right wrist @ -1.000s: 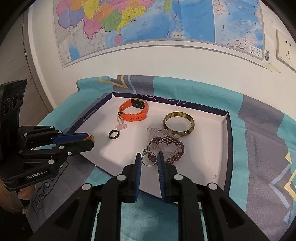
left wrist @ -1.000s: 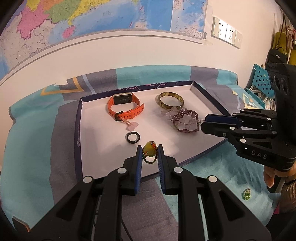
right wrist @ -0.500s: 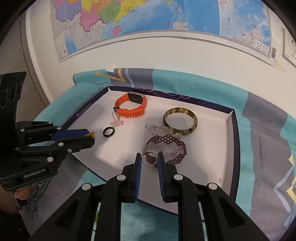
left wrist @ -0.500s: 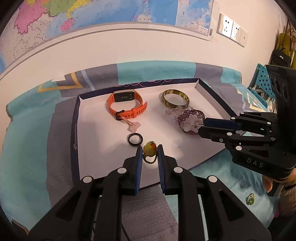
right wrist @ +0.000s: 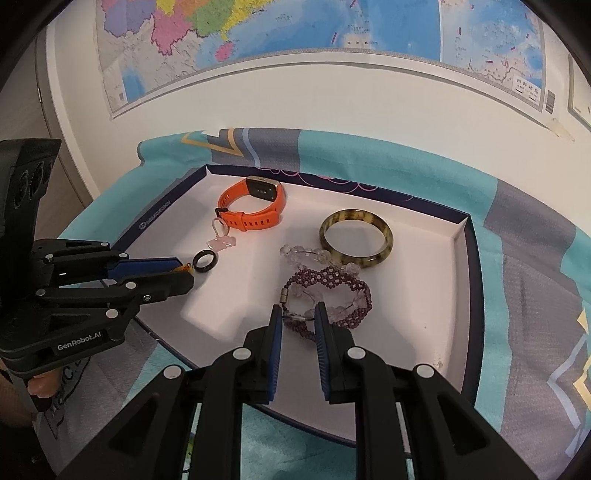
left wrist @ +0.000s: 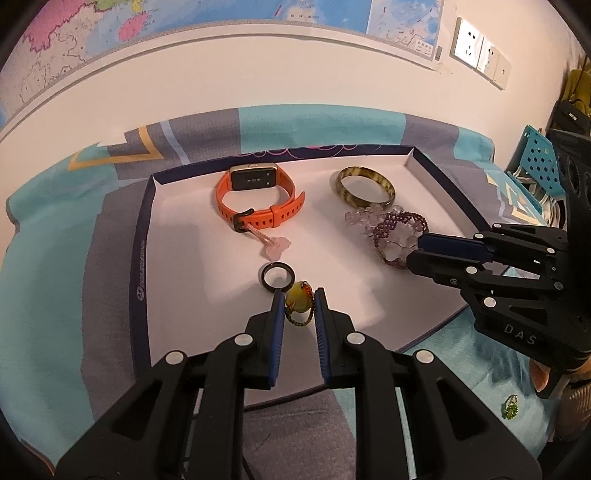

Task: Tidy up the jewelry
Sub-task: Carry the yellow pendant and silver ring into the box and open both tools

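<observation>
A white tray with a dark blue rim (left wrist: 142, 258) (right wrist: 469, 266) lies on the cloth. My left gripper (left wrist: 299, 301) is shut on a yellow-stone ring (left wrist: 297, 295) and holds it over the tray's front, just behind a black ring (left wrist: 277, 277) (right wrist: 205, 260). My right gripper (right wrist: 298, 317) is shut on a small silver ring (right wrist: 295, 315) over the purple beaded bracelet (right wrist: 332, 288) (left wrist: 397, 230). The tray also holds an orange watch (left wrist: 258, 199) (right wrist: 255, 206), a pink charm (left wrist: 275, 251) (right wrist: 221, 242), a brown bangle (left wrist: 365, 186) (right wrist: 356, 236) and a clear bead bracelet (right wrist: 306, 254).
The cloth (left wrist: 55, 258) is teal and grey, against a white wall with a map (right wrist: 295, 29). A green ring (left wrist: 511, 406) lies on the cloth right of the tray's front. Wall sockets (left wrist: 480, 55) and a teal basket (left wrist: 535, 158) are at the right.
Both grippers have moved forward over the tray with their rings. The right one now hangs over the purple bracelet; the left one is just behind the black ring.
</observation>
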The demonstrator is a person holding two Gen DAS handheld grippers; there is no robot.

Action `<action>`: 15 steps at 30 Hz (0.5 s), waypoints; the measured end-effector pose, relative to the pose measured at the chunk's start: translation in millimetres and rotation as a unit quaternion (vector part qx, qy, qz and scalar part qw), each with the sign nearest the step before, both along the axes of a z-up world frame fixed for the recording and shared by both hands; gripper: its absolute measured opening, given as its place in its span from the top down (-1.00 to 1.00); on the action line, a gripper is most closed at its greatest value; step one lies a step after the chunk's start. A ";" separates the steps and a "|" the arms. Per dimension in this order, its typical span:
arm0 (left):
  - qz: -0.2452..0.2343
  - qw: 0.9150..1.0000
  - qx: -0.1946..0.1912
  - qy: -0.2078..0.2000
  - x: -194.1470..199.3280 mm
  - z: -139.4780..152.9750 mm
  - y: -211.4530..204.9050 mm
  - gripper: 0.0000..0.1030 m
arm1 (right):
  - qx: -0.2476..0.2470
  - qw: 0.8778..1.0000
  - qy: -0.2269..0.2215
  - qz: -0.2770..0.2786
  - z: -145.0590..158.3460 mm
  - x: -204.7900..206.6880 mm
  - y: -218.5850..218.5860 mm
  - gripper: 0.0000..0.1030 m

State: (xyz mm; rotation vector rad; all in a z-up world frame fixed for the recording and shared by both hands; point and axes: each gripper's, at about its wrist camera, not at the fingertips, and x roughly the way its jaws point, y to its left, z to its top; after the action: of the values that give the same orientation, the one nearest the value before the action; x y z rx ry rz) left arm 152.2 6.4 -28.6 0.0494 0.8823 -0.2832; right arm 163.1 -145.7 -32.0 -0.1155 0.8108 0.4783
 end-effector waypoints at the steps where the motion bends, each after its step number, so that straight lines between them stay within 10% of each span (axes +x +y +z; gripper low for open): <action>1: 0.000 1.000 0.001 0.001 0.8 -0.6 -0.2 0.67 | 0.000 1.000 0.000 0.000 -0.5 0.4 0.3 0.69; 15: 0.005 1.000 0.002 -0.017 -4.6 6.0 1.7 0.48 | 0.030 0.999 -0.008 -0.012 10.9 -4.2 -12.3 0.68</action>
State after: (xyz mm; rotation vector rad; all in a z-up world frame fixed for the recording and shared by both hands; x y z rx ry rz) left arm 147.6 8.1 -22.6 0.0543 0.8483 -0.2704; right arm 158.9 -157.9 -21.1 -0.0529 0.7813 0.4782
